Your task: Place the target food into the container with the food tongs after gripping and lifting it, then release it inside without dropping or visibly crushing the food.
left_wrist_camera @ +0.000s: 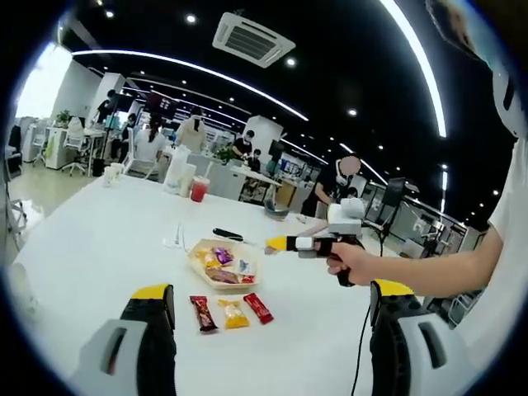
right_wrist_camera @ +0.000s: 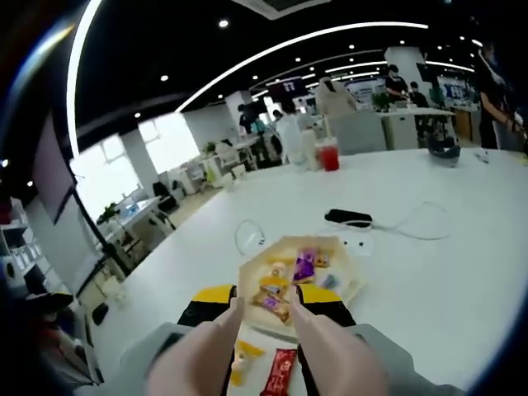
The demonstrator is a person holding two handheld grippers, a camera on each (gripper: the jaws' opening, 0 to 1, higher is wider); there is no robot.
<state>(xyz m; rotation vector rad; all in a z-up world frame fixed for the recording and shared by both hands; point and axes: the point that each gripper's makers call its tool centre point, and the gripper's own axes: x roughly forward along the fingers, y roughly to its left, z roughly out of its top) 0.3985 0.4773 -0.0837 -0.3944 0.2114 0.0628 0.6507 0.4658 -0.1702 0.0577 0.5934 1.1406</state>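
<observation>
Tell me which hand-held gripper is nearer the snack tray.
Right. The right hand-held gripper, holding pale tongs, hovers right at the snack tray, tong tips by its near edge. The left hand-held gripper sits back, wrapped snacks between it and the tray.

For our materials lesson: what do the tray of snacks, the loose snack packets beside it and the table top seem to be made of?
Tray: probably paper or thin card, pale tan and matte, with folded angular edges.
Snack packets: likely plastic or foil film, brightly printed in red and yellow and slightly glossy.
Table: smooth white surface with a soft sheen, perhaps laminate; the material underneath cannot be told.
</observation>
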